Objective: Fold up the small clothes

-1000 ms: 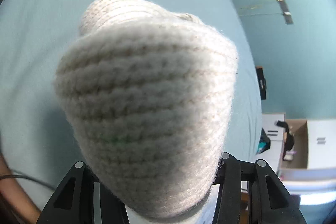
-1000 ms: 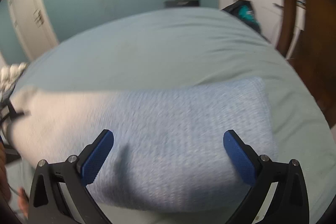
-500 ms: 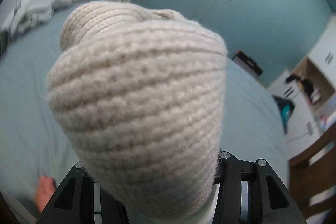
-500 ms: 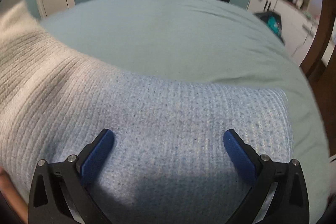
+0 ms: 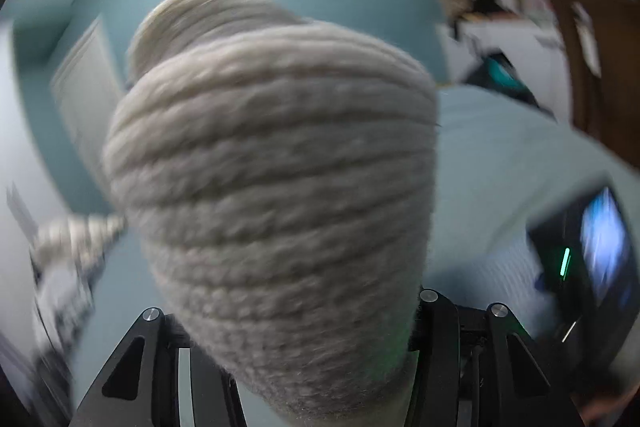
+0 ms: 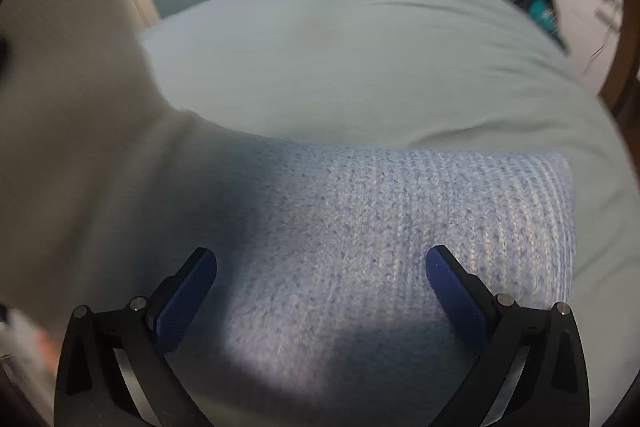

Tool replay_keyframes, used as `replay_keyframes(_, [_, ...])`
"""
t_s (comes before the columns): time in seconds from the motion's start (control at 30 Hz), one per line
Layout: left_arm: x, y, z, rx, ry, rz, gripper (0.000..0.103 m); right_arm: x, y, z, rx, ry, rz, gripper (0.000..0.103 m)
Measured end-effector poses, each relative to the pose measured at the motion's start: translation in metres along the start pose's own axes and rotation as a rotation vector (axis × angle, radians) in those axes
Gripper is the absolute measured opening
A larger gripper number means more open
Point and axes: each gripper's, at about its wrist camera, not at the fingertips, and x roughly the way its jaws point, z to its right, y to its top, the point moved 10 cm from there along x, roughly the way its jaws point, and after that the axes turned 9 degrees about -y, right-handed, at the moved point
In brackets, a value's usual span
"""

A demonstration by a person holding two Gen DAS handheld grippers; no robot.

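Lying widthwise, knit garment; right gripper spread.

My left tongs have swung the cream knit up off the bed; it now drapes (blurred) across the blue knit's left edge.
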Motion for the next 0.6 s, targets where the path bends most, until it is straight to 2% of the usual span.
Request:
replay_keyframes(0.07, [0.001, 0.004, 0.023, 0.068, 0.0, 0.012, 0.048, -0.015, 0.005, 0.014, 0.088, 0.147, -0.031, 0.102])
replay_keyframes(0.1, [-0.001, 0.01, 0.035, 0.088, -0.01, 0.03, 0.048, -0.023, 0.008, 0.029, 0.154, 0.194, -0.043, 0.097])
replay_keyframes(0.17, [-0.007, 0.02, 0.057, 0.143, -0.015, 0.047, 0.048, -0.037, 0.012, 0.061, 0.238, 0.245, -0.049, 0.096])
replay_keyframes(0.2, [-0.016, 0.019, 0.06, 0.162, -0.022, 0.056, 0.048, -0.045, 0.014, 0.079, 0.271, 0.242, -0.036, 0.096])
replay_keyframes(0.3, [-0.026, 0.023, 0.087, 0.178, -0.091, 0.068, 0.047, -0.064, 0.019, 0.15, 0.317, 0.023, 0.009, 0.096])
replay_keyframes(0.43, [-0.021, 0.012, 0.139, 0.249, -0.173, 0.073, 0.047, -0.101, 0.031, 0.218, 0.423, -0.096, 0.083, 0.096])
replay_keyframes(0.5, [-0.031, 0.008, 0.163, 0.314, -0.21, 0.077, 0.046, -0.129, 0.043, 0.224, 0.45, -0.115, 0.161, 0.096])
replay_keyframes(0.6, [-0.032, -0.015, 0.209, 0.434, -0.301, 0.037, 0.046, -0.168, 0.073, 0.191, 0.389, -0.031, 0.262, 0.096])
